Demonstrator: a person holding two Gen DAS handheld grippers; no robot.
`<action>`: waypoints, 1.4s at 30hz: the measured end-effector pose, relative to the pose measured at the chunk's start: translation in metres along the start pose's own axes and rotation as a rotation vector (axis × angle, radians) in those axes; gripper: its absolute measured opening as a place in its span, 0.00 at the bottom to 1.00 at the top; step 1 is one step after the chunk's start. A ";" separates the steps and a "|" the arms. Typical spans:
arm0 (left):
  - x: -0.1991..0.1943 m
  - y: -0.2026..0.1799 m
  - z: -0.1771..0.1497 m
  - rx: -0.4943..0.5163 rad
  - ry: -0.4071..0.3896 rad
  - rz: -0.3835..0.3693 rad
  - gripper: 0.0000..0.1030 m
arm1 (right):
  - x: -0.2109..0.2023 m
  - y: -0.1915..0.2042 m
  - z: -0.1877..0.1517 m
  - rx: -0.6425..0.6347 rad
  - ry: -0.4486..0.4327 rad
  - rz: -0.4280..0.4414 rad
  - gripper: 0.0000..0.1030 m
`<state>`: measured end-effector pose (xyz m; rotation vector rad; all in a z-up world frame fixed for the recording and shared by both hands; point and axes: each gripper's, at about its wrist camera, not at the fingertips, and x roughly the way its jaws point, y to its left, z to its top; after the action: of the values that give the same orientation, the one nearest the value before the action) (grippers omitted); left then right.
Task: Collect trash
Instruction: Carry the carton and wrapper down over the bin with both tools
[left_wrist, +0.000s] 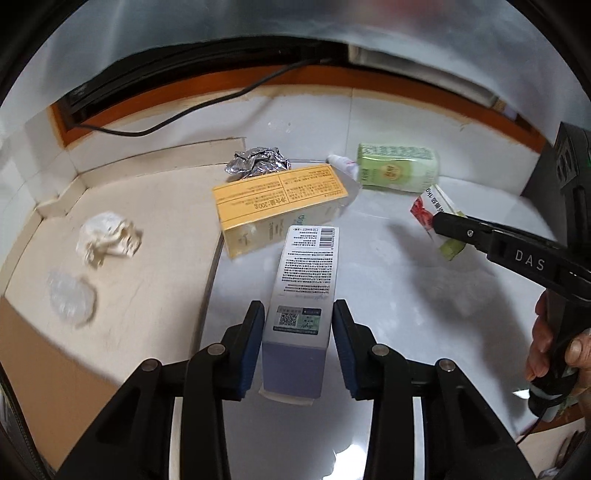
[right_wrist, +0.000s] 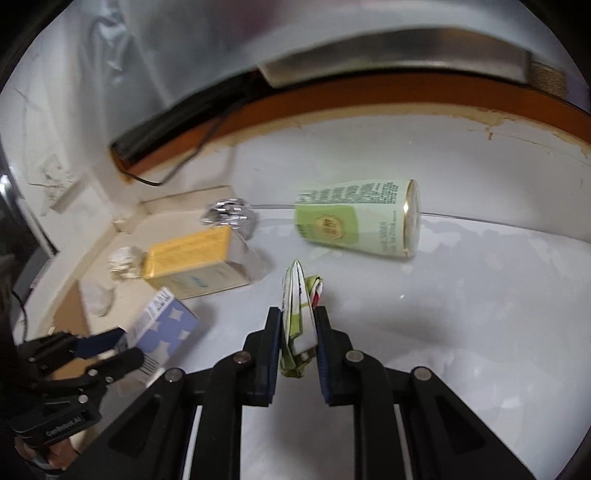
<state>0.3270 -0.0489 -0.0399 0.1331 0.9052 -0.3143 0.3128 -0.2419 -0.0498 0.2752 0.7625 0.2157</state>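
Two-gripper trash collection, both wrist views. The left gripper (left_wrist: 298, 328) pinches a tall lavender carton (left_wrist: 301, 295) across its narrow faces near the bottom end, the printed panel running away toward 12 o'clock. The right gripper (right_wrist: 298, 332) is pressed onto a flattened green-and-white wrapper (right_wrist: 301, 314), held edge-on between the pads; whether the wrapper is clear of the white tabletop (right_wrist: 461, 332) cannot be told from this blurred view. Uncollected items, left wrist view: a yellow box (left_wrist: 273, 206) at 12 o'clock just beyond the carton, crumpled foil (left_wrist: 258, 162) touching its far edge, a green can (left_wrist: 399, 168) lying on its side at 1 o'clock, a crumpled white paper (left_wrist: 107, 240) at 10 o'clock and a clear plastic lid (left_wrist: 70, 299) at 9 o'clock, both on the beige board (left_wrist: 155, 288). Handling, judged: the cartons appear empty, hence light and crushable, best taken across opposite flat faces with moderate squeeze; the can is smooth and may roll, so grip across its body; foil and paper are soft and compress, tolerating any pinch point.
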 end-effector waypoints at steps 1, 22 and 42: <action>-0.007 0.001 -0.004 -0.006 -0.005 -0.001 0.34 | -0.008 0.004 -0.004 0.001 -0.006 0.018 0.17; -0.143 -0.023 -0.168 -0.275 -0.110 0.059 0.35 | -0.129 0.109 -0.136 -0.246 0.013 0.294 0.17; -0.043 -0.019 -0.309 -0.375 0.182 0.078 0.35 | -0.010 0.093 -0.287 -0.303 0.393 0.205 0.17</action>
<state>0.0639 0.0178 -0.1951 -0.1510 1.1205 -0.0564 0.0947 -0.1093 -0.2119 0.0202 1.0764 0.5855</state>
